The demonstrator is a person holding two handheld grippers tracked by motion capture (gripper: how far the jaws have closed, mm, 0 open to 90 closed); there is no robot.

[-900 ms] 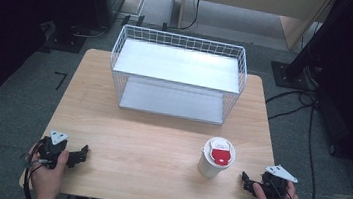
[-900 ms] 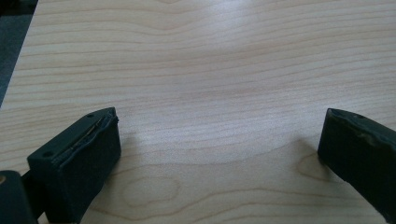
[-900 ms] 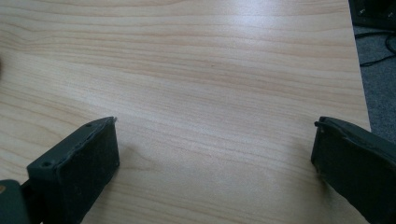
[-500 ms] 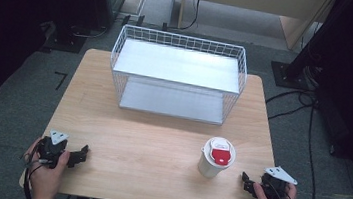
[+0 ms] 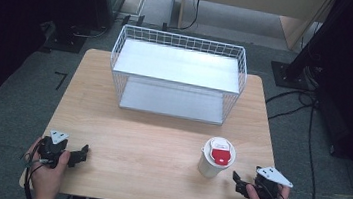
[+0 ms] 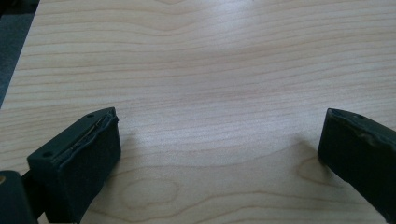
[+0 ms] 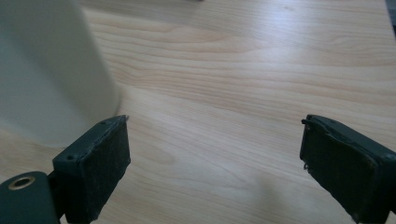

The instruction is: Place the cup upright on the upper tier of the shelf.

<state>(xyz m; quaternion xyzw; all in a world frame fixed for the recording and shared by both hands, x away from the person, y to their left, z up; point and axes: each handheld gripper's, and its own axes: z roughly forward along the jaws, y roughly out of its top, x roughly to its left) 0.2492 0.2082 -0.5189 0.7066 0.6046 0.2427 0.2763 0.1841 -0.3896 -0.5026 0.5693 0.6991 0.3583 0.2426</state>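
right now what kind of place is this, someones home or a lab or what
Most likely a lab or recording workspace, not a home: a bare wooden table stands on grey carpet, cables trail across the floor, and a black stand base sits beside it.

White cup (image 5: 213, 159), white lid with red tab, upright on surface (image 5: 148, 151), front right. White wire basket (image 5: 177, 74) behind, at rear centre, well apart.

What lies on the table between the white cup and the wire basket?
Nothing: in the high view, only bare wooden table separates the cup from the wire basket.
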